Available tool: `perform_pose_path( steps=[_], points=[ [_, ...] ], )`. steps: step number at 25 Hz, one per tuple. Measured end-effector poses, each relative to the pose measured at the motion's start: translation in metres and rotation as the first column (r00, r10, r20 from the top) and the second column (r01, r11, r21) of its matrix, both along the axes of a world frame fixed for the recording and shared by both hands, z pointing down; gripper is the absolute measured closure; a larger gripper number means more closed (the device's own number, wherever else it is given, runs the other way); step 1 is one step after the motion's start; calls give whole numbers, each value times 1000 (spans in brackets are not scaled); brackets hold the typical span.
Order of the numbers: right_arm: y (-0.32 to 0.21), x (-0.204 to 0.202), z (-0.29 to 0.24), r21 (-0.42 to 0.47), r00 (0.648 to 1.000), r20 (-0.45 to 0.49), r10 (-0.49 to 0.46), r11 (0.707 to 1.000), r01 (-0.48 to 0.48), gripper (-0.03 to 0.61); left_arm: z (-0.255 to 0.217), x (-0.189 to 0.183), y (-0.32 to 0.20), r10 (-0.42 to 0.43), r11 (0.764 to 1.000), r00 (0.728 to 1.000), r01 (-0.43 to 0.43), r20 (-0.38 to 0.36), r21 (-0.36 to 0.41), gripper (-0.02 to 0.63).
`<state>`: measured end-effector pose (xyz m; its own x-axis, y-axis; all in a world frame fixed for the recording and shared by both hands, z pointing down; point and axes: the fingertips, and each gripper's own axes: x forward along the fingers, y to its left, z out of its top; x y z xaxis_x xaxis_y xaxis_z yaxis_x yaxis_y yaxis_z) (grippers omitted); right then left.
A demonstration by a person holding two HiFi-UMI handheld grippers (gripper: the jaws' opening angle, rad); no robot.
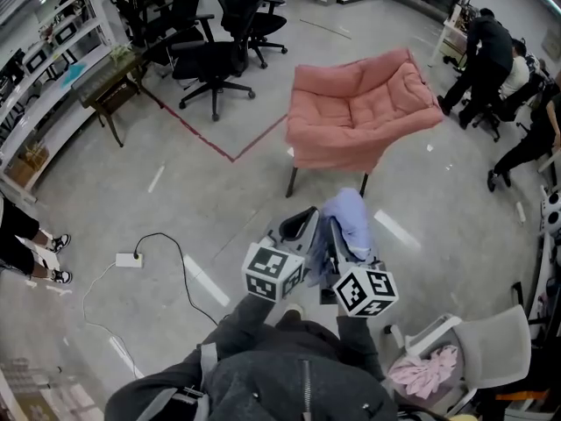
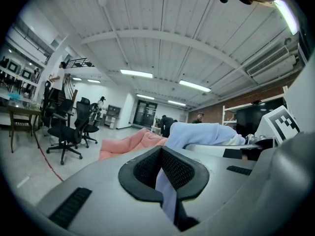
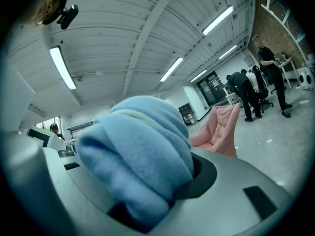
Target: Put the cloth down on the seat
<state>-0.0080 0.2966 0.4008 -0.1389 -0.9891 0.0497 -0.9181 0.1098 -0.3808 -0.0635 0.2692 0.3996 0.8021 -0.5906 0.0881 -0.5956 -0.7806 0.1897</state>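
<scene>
A light blue cloth hangs bunched between my two grippers, held level in front of me. My left gripper is shut on a thin fold of the cloth, which runs down between its black pads. My right gripper is shut on a thick rolled bundle of the cloth that fills its jaws. The pink cushioned chair stands a short way ahead, its seat bare; it also shows as a pink seat past the left jaws and as a pink chair back at the right.
Black office chairs and a wooden table stand at the back left. A power strip with a cable lies on the floor at left. A white chair holding a pink cloth is near right. People stand at the far right.
</scene>
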Motion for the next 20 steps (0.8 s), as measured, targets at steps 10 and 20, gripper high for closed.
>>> perform_pose_path(
  steps=[10, 20],
  points=[
    [-22, 22, 12, -19, 1000, 3, 11, 1000, -11, 390, 15, 13, -22, -31, 999, 999, 31, 10, -24, 606],
    [-45, 34, 19, -34, 1000, 12, 6, 999, -5, 390, 22, 22, -47, -51, 998, 999, 52, 10, -46, 606]
  ],
)
